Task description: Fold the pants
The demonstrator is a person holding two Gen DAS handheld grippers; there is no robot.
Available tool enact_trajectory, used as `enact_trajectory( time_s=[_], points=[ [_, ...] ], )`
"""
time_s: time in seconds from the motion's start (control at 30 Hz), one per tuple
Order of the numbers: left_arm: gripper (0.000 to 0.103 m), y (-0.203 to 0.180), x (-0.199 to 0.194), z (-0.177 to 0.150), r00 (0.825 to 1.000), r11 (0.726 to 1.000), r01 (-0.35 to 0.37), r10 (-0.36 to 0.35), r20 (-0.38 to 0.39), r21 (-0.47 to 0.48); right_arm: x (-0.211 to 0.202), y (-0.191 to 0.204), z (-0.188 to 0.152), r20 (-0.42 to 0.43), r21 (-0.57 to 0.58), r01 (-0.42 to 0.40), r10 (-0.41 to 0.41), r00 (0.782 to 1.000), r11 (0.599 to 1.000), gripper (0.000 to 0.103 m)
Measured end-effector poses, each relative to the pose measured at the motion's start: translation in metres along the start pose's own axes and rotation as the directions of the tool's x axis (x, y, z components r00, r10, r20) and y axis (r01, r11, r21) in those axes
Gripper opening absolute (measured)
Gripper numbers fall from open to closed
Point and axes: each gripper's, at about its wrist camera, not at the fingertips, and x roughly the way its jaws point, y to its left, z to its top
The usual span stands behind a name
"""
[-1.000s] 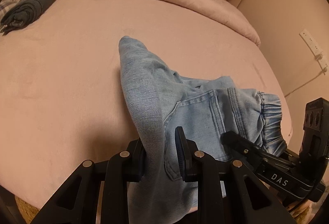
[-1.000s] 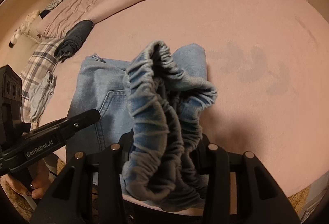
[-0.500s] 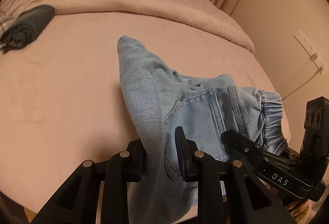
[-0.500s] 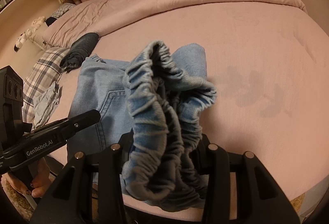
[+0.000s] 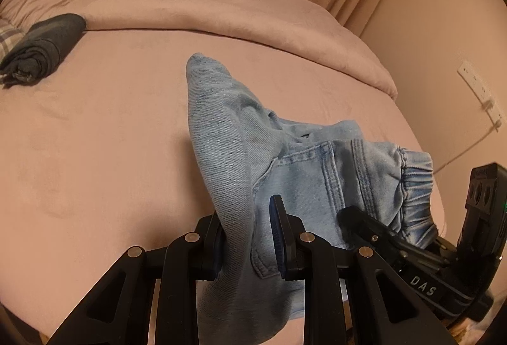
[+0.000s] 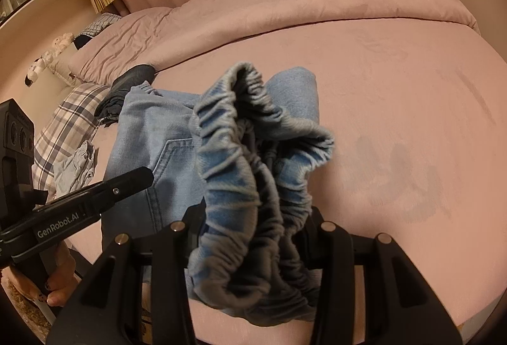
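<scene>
Over the pink bed (image 5: 95,139), our left tongs (image 5: 250,234) and right tongs (image 6: 253,237) clamp the pants (image 5: 301,167) mid-fold; next we lay them flat.

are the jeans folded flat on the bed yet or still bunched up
Still bunched up: the jeans are lifted off the bed, the left gripper pinching a fabric ridge and the right gripper holding the gathered waistband.

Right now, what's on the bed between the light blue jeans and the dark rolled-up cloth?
Only bare pink bedsheet lies between the light blue jeans and dark rolled-up cloth, seen in the left wrist view.
</scene>
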Motion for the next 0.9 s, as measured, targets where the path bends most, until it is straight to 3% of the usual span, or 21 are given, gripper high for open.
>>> enact_trajectory(
  time_s=[0.3, 0.77, 0.9],
  points=[
    [0.024, -0.012, 0.024, 0.028, 1.0, 1.0, 0.015, -0.015, -0.002, 0.005, 0.021, -0.016, 0.029, 0.005, 0.028, 0.042, -0.042, 0.999, 0.999, 0.044],
    [0.024, -0.01, 0.014, 0.041, 1.0, 0.999, 0.001, -0.002, 0.032, 0.036, 0.026, -0.018, 0.028, 0.009, 0.055, -0.004, 0.003, 1.0, 0.998, 0.044],
    [0.024, -0.008, 0.013, 0.044, 0.999, 1.0, 0.024, -0.024, 0.041, 0.006, 0.024, -0.02, 0.031, 0.019, 0.079, -0.019, 0.017, 1.0, 0.997, 0.044]
  ],
)
